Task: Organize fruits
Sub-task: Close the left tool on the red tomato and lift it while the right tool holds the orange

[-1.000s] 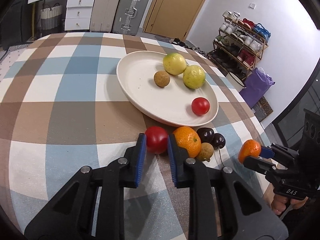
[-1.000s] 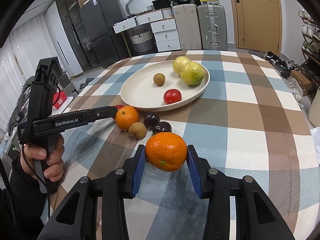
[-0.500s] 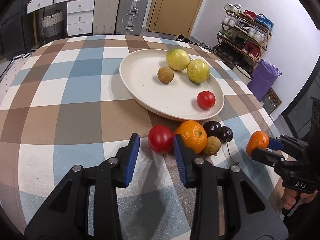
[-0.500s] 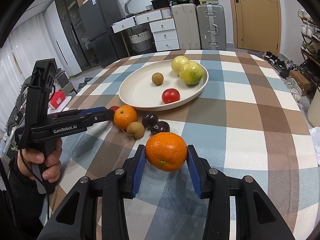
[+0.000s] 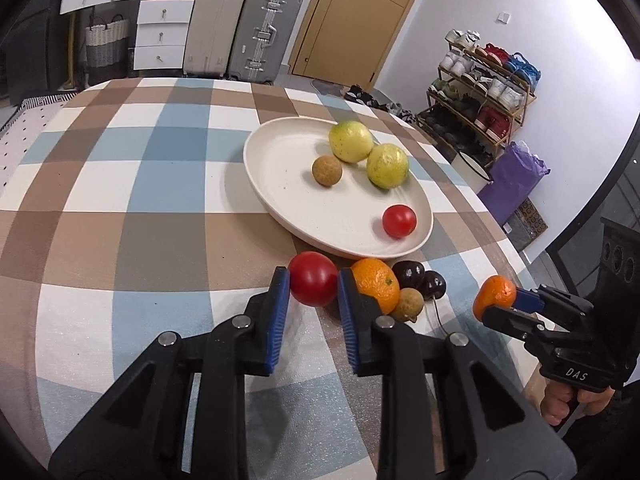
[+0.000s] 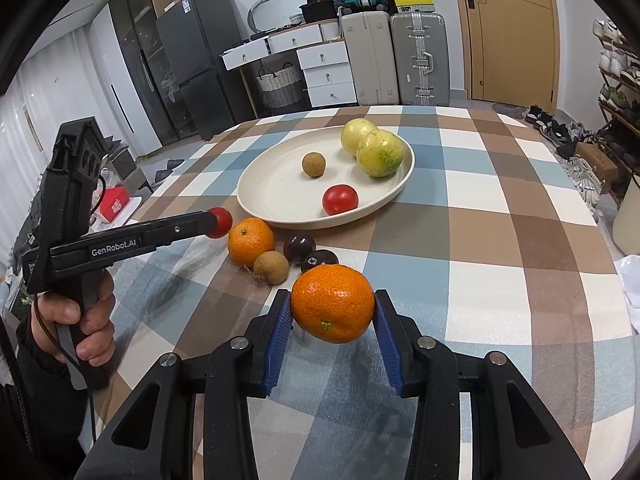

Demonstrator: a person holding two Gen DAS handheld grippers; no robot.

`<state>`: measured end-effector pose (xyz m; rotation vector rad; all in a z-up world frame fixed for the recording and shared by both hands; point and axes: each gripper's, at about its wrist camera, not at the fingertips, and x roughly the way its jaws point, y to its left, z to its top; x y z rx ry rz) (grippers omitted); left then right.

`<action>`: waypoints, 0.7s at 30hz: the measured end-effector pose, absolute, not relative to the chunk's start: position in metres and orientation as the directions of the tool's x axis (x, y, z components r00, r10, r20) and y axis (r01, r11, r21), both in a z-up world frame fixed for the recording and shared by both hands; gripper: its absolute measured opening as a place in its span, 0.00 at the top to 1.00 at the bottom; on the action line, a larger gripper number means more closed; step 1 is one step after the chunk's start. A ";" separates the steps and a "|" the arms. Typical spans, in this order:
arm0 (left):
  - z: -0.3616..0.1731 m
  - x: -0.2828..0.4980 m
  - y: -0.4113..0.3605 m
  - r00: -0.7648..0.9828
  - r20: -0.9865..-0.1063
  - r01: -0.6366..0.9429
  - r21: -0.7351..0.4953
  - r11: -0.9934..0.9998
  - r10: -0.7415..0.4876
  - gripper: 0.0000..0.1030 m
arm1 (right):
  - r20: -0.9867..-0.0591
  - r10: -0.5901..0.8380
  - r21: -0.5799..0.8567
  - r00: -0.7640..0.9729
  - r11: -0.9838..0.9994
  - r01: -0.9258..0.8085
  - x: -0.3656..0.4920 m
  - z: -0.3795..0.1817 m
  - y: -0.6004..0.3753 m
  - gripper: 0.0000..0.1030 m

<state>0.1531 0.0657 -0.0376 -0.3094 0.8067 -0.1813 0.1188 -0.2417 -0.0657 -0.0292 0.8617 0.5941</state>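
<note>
A cream plate on the checked tablecloth holds two yellow-green fruits, a small brown fruit and a red tomato. My left gripper is shut on a second red tomato, just in front of the plate's near rim. Beside it lie an orange, a small brown fruit and two dark fruits. My right gripper is shut on a mandarin, held above the cloth at the right.
The round table's edge falls away at the right. Beyond the table stand suitcases, white drawers, a door and a shoe rack. A person's hand holds each gripper's handle.
My left gripper drew back from the red tomato half a second ago, then came forward and closed on it. The right gripper holds the mandarin in much the same place.
</note>
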 end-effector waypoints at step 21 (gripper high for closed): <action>0.000 0.143 0.060 0.759 -0.623 0.043 -0.238 0.970 -0.187 0.90 | -0.672 0.497 0.200 0.549 0.835 -0.512 0.170 -0.032 -0.215 0.60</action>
